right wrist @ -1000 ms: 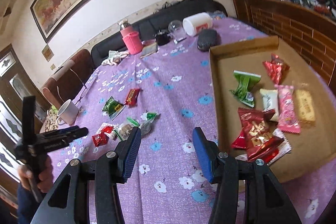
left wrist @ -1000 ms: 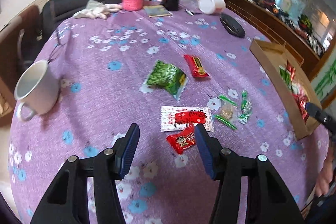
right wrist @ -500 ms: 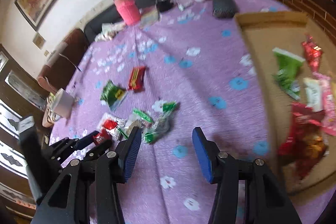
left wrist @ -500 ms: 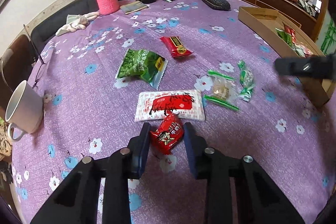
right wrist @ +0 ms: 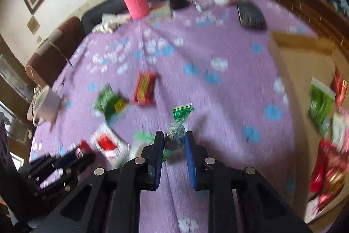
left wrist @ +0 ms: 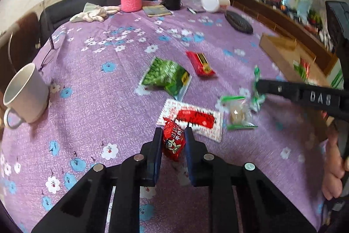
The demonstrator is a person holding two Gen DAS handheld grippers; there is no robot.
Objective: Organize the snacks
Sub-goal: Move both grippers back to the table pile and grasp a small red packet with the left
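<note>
mug far left on purple cloth. your left gripper just closed, pinching red snack beside white packet. your right gripper just closed on green candy. box with snacks far right.

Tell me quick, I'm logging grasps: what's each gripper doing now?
Left gripper: jaws just closed, shut on the small red snack packet.
Right gripper: jaws just closed, shut on the green-wrapped candy.

Purple flowered table carries a white mug, snack packets, cardboard tray
</note>
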